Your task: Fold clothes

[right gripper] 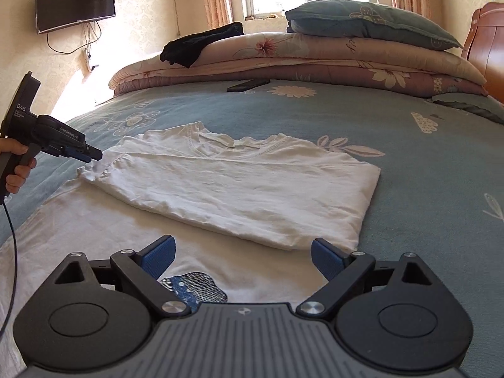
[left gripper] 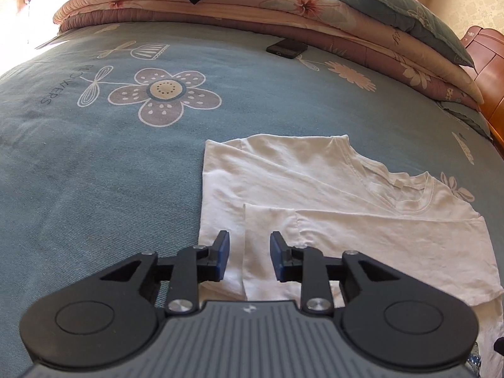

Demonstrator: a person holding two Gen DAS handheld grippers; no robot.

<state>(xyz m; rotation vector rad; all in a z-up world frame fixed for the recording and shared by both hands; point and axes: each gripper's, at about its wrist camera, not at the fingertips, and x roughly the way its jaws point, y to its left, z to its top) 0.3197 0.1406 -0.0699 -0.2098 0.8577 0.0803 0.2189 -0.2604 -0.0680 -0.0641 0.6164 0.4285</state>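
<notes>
A white T-shirt [left gripper: 330,189] [right gripper: 236,182] lies flat on the blue flowered bedsheet [left gripper: 94,157], its upper part folded over with the neckline showing. My left gripper [left gripper: 249,236] hovers over the folded-in sleeve, jaws apart, nothing pinched between the blue pads. From the right wrist view the left gripper [right gripper: 94,156] sits in a hand at the shirt's left edge, just above the sleeve. My right gripper [right gripper: 242,245] stands wide open above the shirt's near part, holding nothing. A blue patterned patch [right gripper: 192,286] shows on the cloth just below it.
Folded floral quilts [right gripper: 299,60] are stacked at the far side of the bed with a blue pillow [right gripper: 362,22] and a black garment [right gripper: 201,42] on top. A dark phone [left gripper: 286,48] lies before them. A wooden headboard [right gripper: 491,41] stands right; a wall TV [right gripper: 74,3] hangs left.
</notes>
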